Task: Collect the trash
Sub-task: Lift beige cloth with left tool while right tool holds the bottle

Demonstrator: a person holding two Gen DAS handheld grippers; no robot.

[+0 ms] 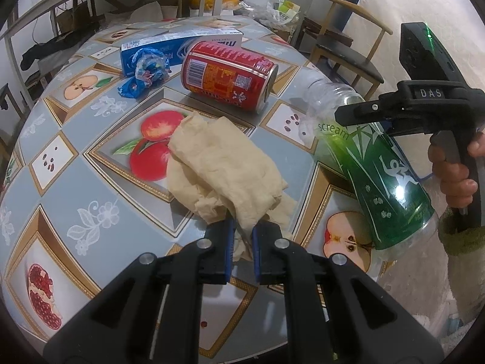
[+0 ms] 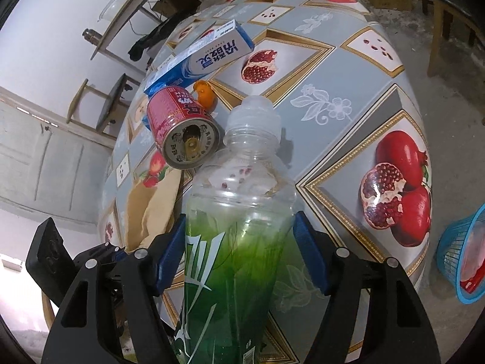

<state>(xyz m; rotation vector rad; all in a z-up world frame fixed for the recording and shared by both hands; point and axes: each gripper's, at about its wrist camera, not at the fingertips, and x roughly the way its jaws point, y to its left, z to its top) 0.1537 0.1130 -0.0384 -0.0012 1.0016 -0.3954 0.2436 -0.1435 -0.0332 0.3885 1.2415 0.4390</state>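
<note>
Left gripper (image 1: 242, 242): clenched on the near edge of the crumpled beige paper napkin (image 1: 230, 176), its blue pads pinching a fold; the rest of the napkin lies spread on the table.

Right gripper (image 2: 239, 251): its jaws straddle the clear plastic bottle with the green label (image 2: 236, 242); in the right wrist view a slim gap seems to show at each blue pad, so I read it as not yet squeezing, though the margin is small. No earlier picture, so nothing on movement.

Bottle position: lying tilted at the table's edge, cap end pointing toward the middle of the table, next to the red drink can (image 2: 182, 127).

Table (image 1: 91, 182): round, covered in a grey oilcloth printed with fruit.

Trash still lying loose: the red can on its side, a blue and white cardboard box (image 1: 182, 45), a crumpled blue wrapper (image 1: 145, 72) beside it, and a small piece of orange peel (image 2: 206, 94) behind the can.

Bin: a blue plastic basket (image 2: 454, 261) stands on the floor beside the table and seems already to hold something – what exactly I cannot tell.

Progress, as judged: early to middle. Two items are being taken up but neither is off the table; four pieces wait – all still to be carried to the basket.
</note>
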